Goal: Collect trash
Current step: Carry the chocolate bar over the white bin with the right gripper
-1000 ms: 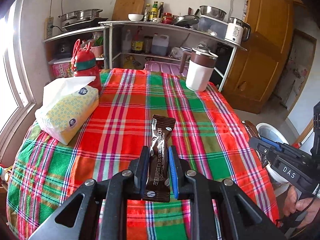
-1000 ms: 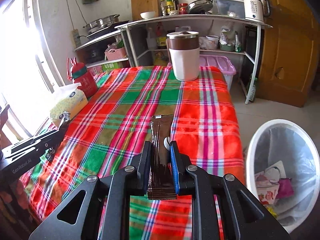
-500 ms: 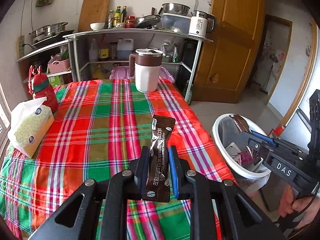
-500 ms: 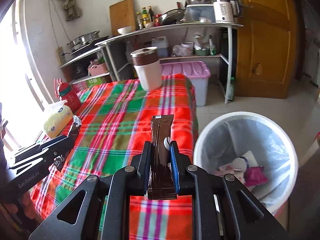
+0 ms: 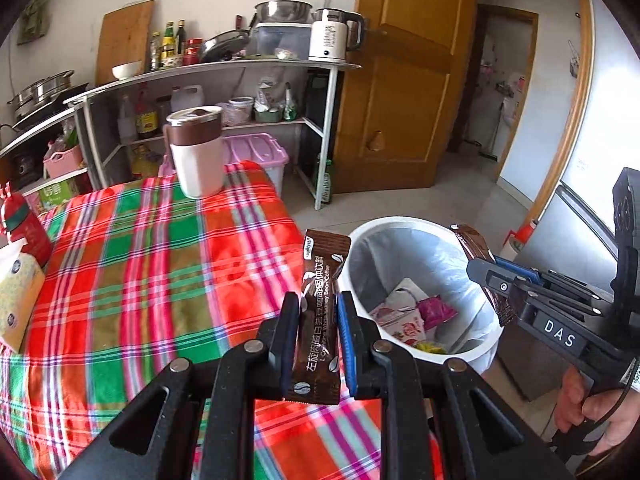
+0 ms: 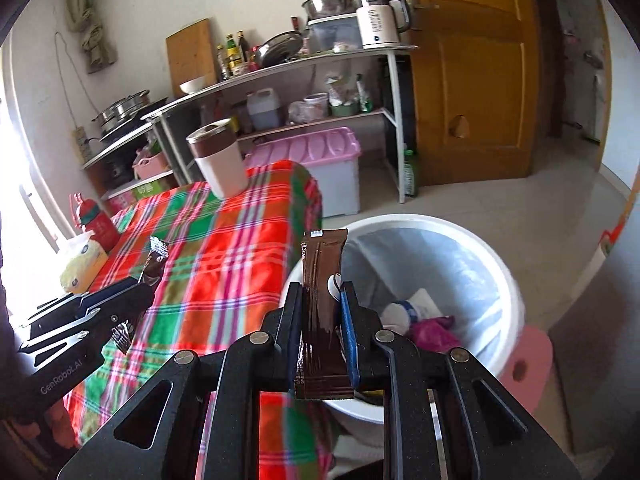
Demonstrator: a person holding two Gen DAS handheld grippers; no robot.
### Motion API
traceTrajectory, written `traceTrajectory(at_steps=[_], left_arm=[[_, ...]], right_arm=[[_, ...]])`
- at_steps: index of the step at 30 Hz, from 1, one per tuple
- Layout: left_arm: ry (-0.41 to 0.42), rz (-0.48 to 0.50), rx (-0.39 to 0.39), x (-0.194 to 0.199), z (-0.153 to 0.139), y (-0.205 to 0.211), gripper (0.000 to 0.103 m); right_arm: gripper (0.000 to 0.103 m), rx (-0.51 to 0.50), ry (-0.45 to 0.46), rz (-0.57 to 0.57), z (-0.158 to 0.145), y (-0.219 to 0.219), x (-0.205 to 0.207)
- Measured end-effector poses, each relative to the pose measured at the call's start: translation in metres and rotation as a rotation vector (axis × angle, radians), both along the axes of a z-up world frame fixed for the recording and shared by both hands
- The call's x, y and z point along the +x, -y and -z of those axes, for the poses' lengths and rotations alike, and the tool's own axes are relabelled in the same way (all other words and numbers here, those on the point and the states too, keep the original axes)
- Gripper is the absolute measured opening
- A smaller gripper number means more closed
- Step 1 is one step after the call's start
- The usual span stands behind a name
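While both fingers clamp coffee sachets (image 5: 320, 312), pink stool (image 6: 528, 360) beside bin (image 6: 508, 280), right view only.

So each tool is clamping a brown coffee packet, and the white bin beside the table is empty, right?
Not quite: the white bin is not empty. The left wrist view shows cartons and pink wrappers inside. Each tool, left and right, does clamp a brown coffee packet.
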State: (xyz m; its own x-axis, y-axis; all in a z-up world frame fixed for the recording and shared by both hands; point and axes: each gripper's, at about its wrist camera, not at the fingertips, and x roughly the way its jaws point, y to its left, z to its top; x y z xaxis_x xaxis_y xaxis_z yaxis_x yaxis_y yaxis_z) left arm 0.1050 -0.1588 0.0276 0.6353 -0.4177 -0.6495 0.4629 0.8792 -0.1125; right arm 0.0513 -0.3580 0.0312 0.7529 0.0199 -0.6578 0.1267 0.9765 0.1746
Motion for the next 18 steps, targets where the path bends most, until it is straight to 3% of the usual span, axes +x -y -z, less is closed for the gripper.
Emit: traceTrajectory(at_steps=[18], left_arm=[[-0.096,0.125,0.041,0.001,0.03,0.086,0.021]], right_arm=[[0.019,0.029,-0.088,0.111,0.031,0.066,-0.009]])
